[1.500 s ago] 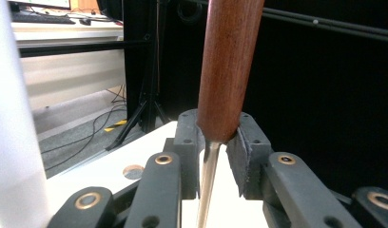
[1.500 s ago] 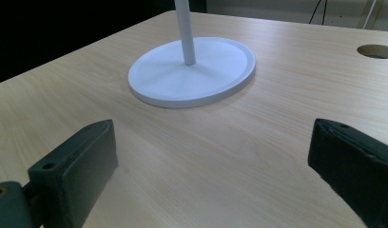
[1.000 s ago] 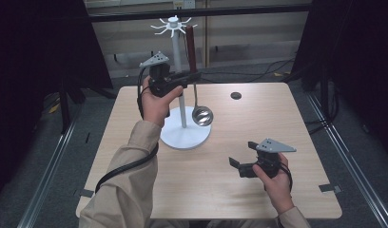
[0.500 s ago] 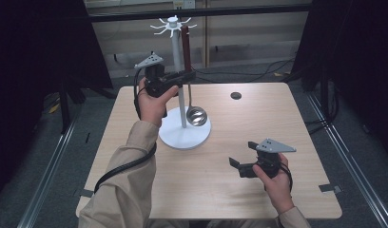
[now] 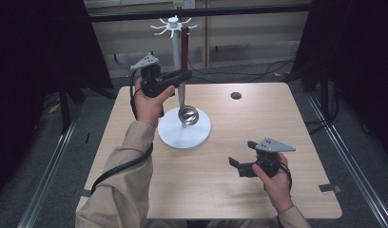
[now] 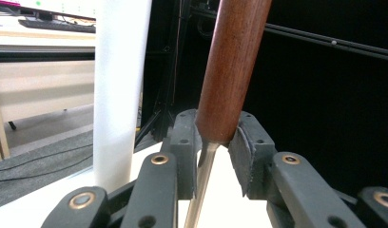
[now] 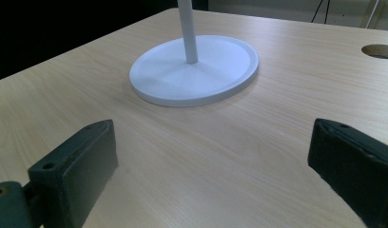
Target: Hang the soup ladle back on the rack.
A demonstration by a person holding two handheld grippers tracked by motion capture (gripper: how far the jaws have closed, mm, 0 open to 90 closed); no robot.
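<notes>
2 grippers work over the table (image 5: 135, 180), and each view adds something the others lack. From the high view, the left gripper (image 5: 186, 76) is raised beside the white stand (image 5: 176, 57), and the ladle (image 5: 183, 57) hangs upright next to the stand's pole, its steel bowl (image 5: 188, 115) just above the round base (image 5: 201, 135). That view does not make the grip itself clear. The left gripper view does: both pads sit against the lower end of the brown wooden handle (image 6: 232, 71), right where the thin metal shaft (image 6: 199, 190) comes out, so the ladle is clamped, though the jaws have just eased apart a touch. The white pole (image 6: 118, 90) stands just beside the handle, and contact cannot be told.

The right gripper (image 5: 236, 166) rests low near the table's front right, well apart from the stand. Its own view shows the jaws spread wide with bare wood between them, the base (image 7: 197, 71) ahead and a round hole (image 7: 380, 50) in the tabletop.
</notes>
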